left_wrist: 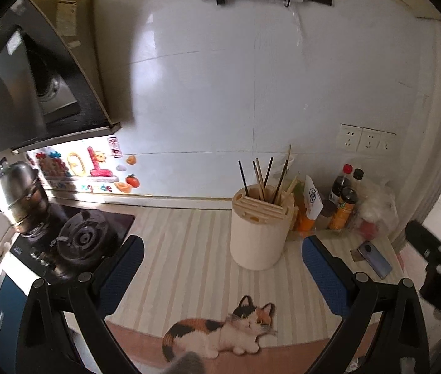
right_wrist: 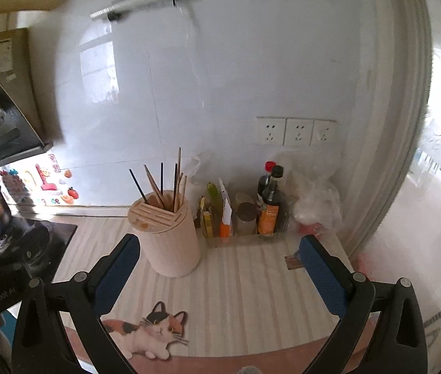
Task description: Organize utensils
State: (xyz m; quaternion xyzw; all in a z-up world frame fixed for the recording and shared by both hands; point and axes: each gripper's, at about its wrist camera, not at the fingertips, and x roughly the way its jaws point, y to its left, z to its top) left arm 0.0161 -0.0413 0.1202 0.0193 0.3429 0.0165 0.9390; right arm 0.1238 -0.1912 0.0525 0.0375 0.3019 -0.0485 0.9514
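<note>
A cream cylindrical utensil holder (left_wrist: 259, 233) stands on the striped counter mat (left_wrist: 189, 249) with several chopsticks (left_wrist: 264, 177) upright in its slotted top. It also shows in the right wrist view (right_wrist: 170, 237), with the chopsticks (right_wrist: 166, 184). My left gripper (left_wrist: 223, 258) is open and empty, held above the mat in front of the holder. My right gripper (right_wrist: 220, 258) is open and empty, just right of the holder. The right gripper's body shows at the right edge of the left wrist view (left_wrist: 438, 258).
A gas stove (left_wrist: 80, 243) with a steel pot (left_wrist: 17, 193) sits at the left. Sauce bottles (right_wrist: 270, 205) and packets stand in a clear tray by the wall, next to a plastic bag (right_wrist: 317, 205). A phone (left_wrist: 375, 258) lies on the mat. A cat picture (left_wrist: 220, 330) marks the mat's front edge.
</note>
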